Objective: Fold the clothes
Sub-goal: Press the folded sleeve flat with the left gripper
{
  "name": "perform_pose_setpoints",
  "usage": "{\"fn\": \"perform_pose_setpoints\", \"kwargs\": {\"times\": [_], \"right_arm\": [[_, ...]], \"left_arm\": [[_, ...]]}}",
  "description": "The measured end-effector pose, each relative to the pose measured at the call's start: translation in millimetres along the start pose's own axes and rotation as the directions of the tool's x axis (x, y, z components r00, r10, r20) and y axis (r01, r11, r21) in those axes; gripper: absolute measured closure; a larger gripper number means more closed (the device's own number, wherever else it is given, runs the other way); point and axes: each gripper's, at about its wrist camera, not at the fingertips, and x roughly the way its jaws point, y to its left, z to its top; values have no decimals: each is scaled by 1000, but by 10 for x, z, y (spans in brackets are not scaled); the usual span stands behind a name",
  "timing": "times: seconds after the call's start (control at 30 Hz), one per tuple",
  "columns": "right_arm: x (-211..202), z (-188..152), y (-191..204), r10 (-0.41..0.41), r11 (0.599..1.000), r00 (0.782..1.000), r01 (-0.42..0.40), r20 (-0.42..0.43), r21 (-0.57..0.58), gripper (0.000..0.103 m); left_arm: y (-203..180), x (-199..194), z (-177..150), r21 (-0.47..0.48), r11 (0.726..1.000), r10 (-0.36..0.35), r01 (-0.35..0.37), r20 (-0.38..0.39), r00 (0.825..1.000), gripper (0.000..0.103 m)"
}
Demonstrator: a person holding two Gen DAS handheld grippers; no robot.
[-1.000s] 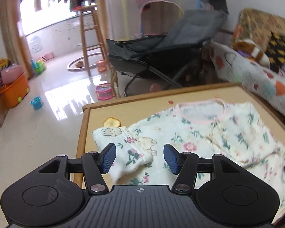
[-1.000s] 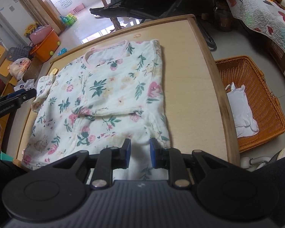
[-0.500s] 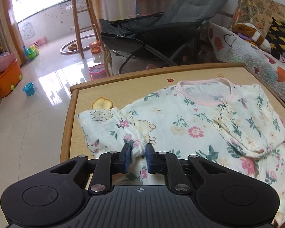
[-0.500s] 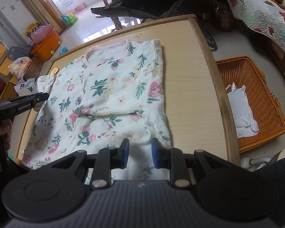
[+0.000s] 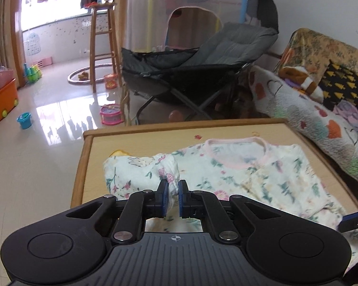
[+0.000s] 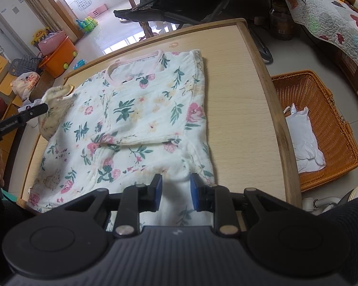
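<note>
Left gripper (image 5: 172,196), angled downward, pinches the floral garment's (image 6: 140,119) sleeve (image 5: 140,174).

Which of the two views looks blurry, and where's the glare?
Left wrist view: the floral garment is soft and smeared, and window glare washes the glossy floor. Right wrist view: the garment print is sharp, though the table edge bows from fisheye distortion.
</note>
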Motion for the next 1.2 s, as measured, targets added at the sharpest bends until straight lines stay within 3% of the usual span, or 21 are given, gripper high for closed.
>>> {"fn": "perform_pose_setpoints", "kwargs": {"times": [0.33,0.67,0.9,1.07,1.13,1.2], "right_arm": [[-11,-6,-5,-2,1000,1000,2,-4,0,78],[-13,-8,-8,-2,1000,1000,2,-4,-2,78],[-8,-12,-9,-1,1000,1000,1,-3,-2,78],[-9,-13,-8,1,1000,1000,-1,-2,-2,77],[-10,-14,-12,3,1000,1000,-3,-1,1,77],[-12,-15,-13,4,1000,1000,-4,-1,2,77]], "left_arm": [[-325,10,-111,-146,976,-157,163,55,986,95],[-608,380,-493,-183,966,-200,185,-64,978,94],[-657,495,-554,-136,971,-216,199,-125,968,84],[-777,516,-473,-24,979,-202,201,-158,967,84],[-819,502,-438,19,980,-192,197,-161,968,80],[-833,460,-391,42,979,-190,199,-156,969,68]]}}
